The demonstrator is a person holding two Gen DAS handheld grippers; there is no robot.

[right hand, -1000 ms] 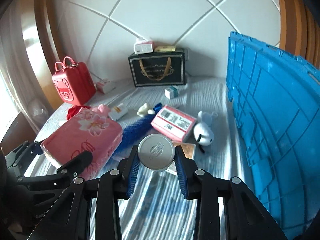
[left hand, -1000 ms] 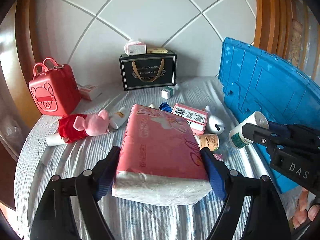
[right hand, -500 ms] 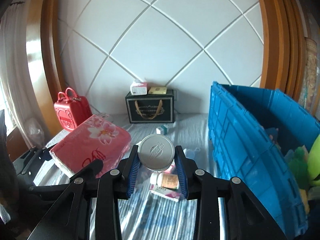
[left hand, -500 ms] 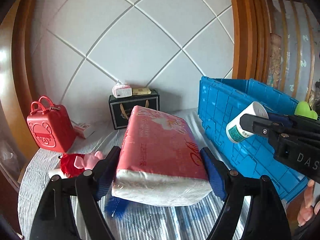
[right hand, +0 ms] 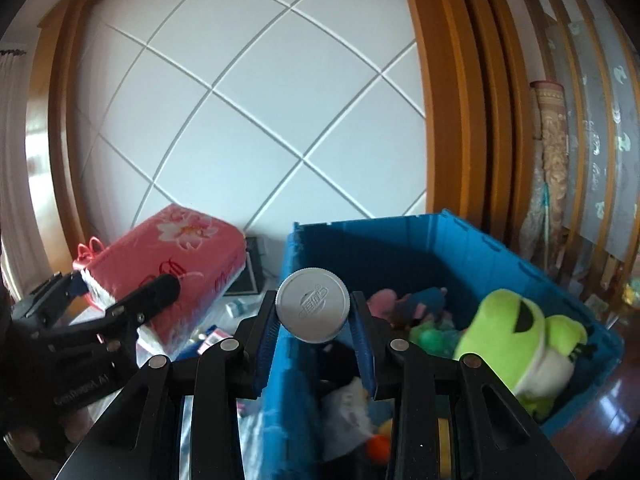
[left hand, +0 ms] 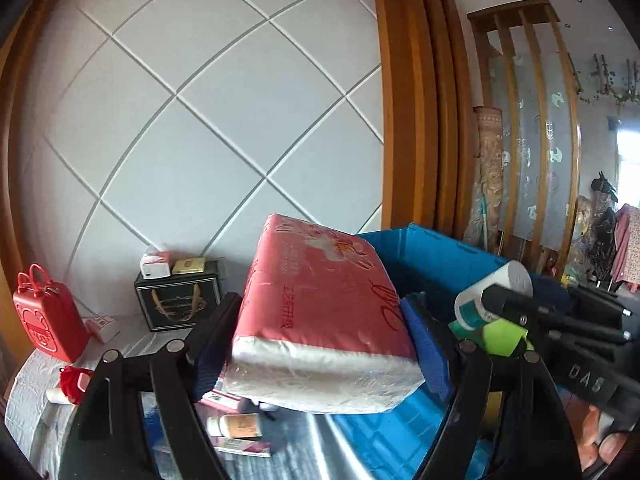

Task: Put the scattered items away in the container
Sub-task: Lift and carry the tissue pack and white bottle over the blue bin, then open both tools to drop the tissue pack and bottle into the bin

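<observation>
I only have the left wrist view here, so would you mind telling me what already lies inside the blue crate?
Observer: In the right wrist view the blue crate already holds a green frog plush, with other soft toys behind it.
Operator: Thank you. What does the top of the bottle in the right gripper look like?
Observer: The right gripper is shut on the white bottle, whose round grey cap bears an embossed logo and faces the camera.
Operator: Is that bottle over the crate?
Observer: It appears just above the crate's near rim, with the interior beyond it. The left gripper holds the pink tissue pack to the left of the crate.
</observation>
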